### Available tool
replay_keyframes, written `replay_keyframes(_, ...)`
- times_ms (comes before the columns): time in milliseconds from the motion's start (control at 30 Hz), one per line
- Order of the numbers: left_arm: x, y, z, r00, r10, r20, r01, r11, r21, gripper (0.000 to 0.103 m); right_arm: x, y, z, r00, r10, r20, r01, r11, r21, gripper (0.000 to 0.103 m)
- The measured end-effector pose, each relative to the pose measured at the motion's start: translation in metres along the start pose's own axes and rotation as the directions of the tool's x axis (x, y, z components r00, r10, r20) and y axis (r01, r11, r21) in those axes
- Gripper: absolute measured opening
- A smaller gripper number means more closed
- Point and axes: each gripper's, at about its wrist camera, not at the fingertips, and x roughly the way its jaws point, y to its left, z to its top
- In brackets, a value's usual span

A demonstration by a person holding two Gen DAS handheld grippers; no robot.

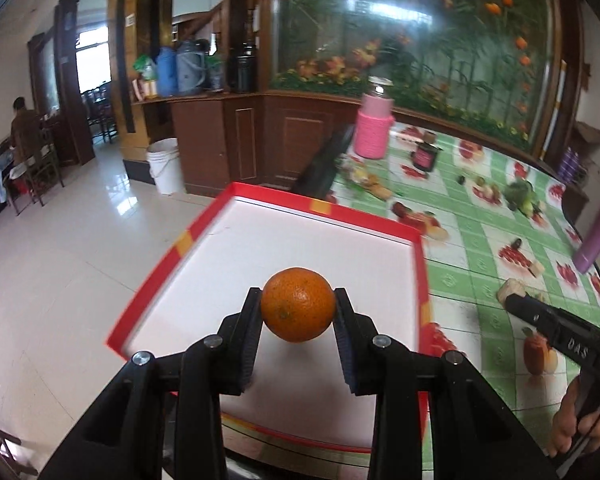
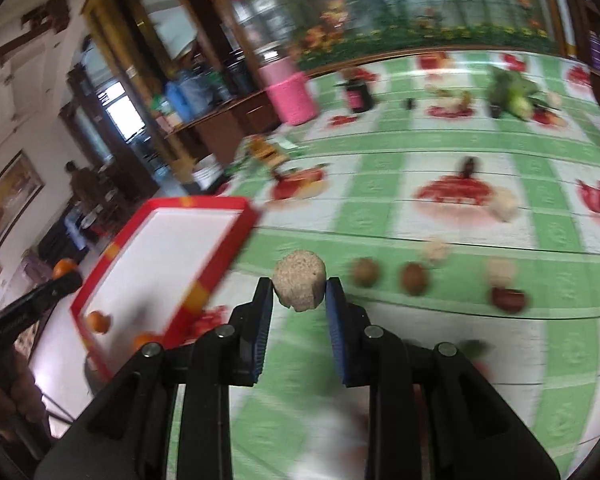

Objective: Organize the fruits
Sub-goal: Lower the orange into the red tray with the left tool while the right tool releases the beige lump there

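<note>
1. Left wrist view: nearest the camera is the left gripper (image 1: 298,312), its black fingers with ribbed dark pads pinching a round, dimpled orange fruit (image 1: 298,305) across its widest part. The jaws stand about one fruit-width apart, each pad touching a side of the peel.
2. The orange hangs above the white floor of a shallow red-rimmed cardboard tray (image 1: 419,264); its shadow suggests it is off the surface, though close.
3. Handling, as a judgement: firm peel, moderate weight, slightly waxy and round, so it may roll once let go. The grip across the equator looks right; a low release should keep it from wandering.
4. Right wrist view: nearest is the right gripper (image 2: 299,294), blue-padded jaws narrowly spread and clamping a pale beige, rough, stubby cylindrical lump (image 2: 299,285), held above the green-and-white checked tablecloth (image 2: 380,208).
5. The lump looks light and crumbly, so gentle pressure on its flat flanks seems wise.
6. Two brown round fruits (image 2: 390,275) and a dark red one (image 2: 508,299) lie on the cloth beyond; two small oranges (image 2: 99,321) sit at the tray's near end.
</note>
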Motion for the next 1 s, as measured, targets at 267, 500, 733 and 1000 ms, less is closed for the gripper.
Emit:
replay_keyframes(267, 0.018, 0.020, -0.003, 0.999, 0.022, -0.036, -0.023, 1.000, -0.021, 0.034, 0.040, 0.093, 0.008, 0.996, 0.064, -0.067, -0.074, 0.984, -0.159, 0.029)
replay_keyframes(500, 0.026, 0.023, -0.013, 0.997, 0.049, -0.056, -0.049, 0.999, -0.001, 0.034, 0.078, 0.110, 0.001, 0.984, 0.039, -0.172, -0.067, 0.984, -0.163, 0.029)
replay_keyframes(733, 0.037, 0.024, -0.018, 0.993, 0.086, -0.076, -0.085, 0.996, 0.025, 0.034, 0.092, 0.109, -0.005, 0.975, 0.031, -0.218, -0.065, 0.987, -0.148, 0.029)
replay_keyframes(1000, 0.050, 0.029, -0.025, 0.987, 0.115, -0.113, -0.112, 0.993, 0.034, 0.034, 0.101, 0.111, -0.015, 0.969, 0.040, -0.246, -0.077, 0.987, -0.141, 0.030)
